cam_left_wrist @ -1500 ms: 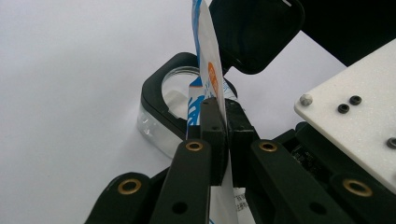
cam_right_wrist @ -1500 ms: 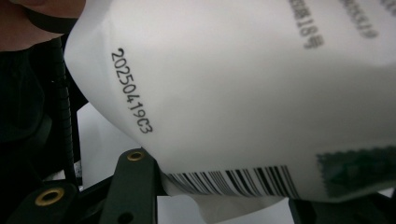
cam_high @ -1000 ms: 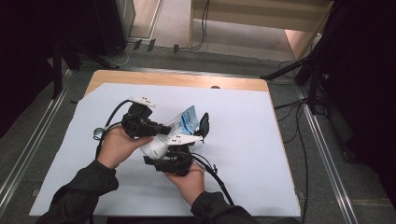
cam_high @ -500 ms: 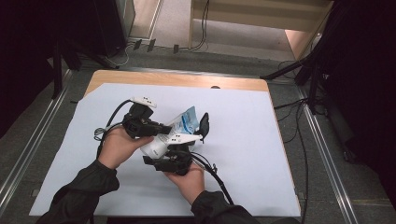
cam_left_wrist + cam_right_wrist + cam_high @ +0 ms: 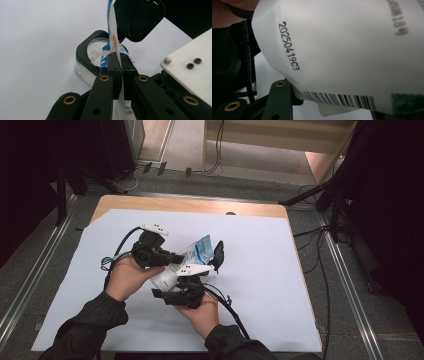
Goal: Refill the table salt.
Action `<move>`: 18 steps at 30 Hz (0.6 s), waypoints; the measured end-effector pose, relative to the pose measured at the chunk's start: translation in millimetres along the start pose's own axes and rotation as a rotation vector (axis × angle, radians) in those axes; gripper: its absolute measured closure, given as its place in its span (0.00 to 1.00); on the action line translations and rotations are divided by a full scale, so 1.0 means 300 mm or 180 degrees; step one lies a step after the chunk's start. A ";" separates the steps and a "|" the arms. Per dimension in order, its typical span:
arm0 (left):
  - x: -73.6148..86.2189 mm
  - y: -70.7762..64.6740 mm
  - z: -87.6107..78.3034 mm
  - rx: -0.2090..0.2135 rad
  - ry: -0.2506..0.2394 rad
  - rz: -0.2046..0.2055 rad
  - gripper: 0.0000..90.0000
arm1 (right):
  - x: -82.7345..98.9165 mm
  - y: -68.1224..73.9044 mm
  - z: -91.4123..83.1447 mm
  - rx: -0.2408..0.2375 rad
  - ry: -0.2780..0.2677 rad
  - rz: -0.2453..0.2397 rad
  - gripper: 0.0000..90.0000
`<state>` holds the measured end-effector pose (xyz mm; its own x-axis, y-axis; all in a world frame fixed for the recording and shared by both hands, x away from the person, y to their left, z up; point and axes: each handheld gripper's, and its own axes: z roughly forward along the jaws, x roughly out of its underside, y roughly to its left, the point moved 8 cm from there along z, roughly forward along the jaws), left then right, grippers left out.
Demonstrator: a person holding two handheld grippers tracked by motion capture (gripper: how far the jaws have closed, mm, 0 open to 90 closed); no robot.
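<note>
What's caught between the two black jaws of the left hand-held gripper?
A thin white, blue-printed plastic wrapper is pinched edge-on between the shut jaws of the left hand-held gripper, seen in the left gripper view.

I hold the pouch (image 5: 200, 251) above the middle of the bench (image 5: 280, 285), between my two hands. My left tongs (image 5: 117, 72) pinch its flat edge from the left, and my right tongs (image 5: 192, 272) sit under it on the near side. A lidded container (image 5: 98, 53) sits just beyond my left tongs, its lid (image 5: 140, 17) raised behind the pouch.
</note>
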<state>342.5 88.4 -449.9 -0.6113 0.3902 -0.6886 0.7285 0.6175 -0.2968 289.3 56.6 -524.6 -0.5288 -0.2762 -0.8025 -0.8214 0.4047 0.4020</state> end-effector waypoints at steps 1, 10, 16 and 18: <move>0.000 0.000 0.000 0.0001 0.0002 0.0001 1.00 | 0.000 0.000 0.000 0.0001 -0.0001 0.0010 0.61; 0.001 0.000 0.000 0.0013 0.0001 0.0003 1.00 | -0.001 -0.005 -0.001 0.0011 -0.0009 0.0012 0.62; -0.002 0.000 -0.003 0.0011 -0.0023 -0.0002 1.00 | -0.009 -0.001 -0.009 -0.0060 -0.0055 0.0129 0.65; -0.002 0.000 -0.003 0.0016 -0.0022 -0.0003 1.00 | -0.012 0.000 -0.010 -0.0073 -0.0068 0.0133 0.66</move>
<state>342.6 88.6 -448.7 -0.6097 0.3850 -0.6928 0.7295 0.6143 -0.3007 290.5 55.0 -520.3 -0.5584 -0.2408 -0.7939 -0.8035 0.3952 0.4452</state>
